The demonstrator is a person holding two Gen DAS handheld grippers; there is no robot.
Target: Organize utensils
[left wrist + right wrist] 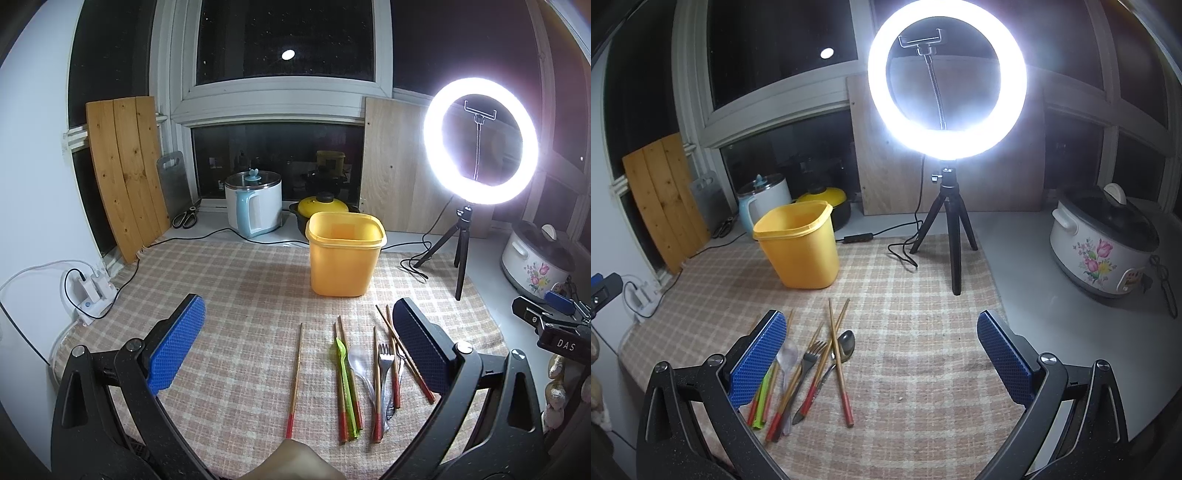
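Both hand-held grippers, left [297, 345] and right [882, 354], hover wide and empty. Utensils [369, 373] lie near the desk's front edge, awaiting sorting. The yellow bin [345, 254] stands behind them, mid-desk.

I see the right gripper [882, 354] with jaws wide apart, holding nothing, above the checked cloth [923, 288]. Utensil pile at 7 o'clock: chopsticks [837, 354], fork [809, 363], metal spoon [846, 345], clear spoon [786, 360]. Yellow bin [798, 245] at 10 o'clock, upright. Ring light [947, 79] at 12, rice cooker [1102, 247] at 3.
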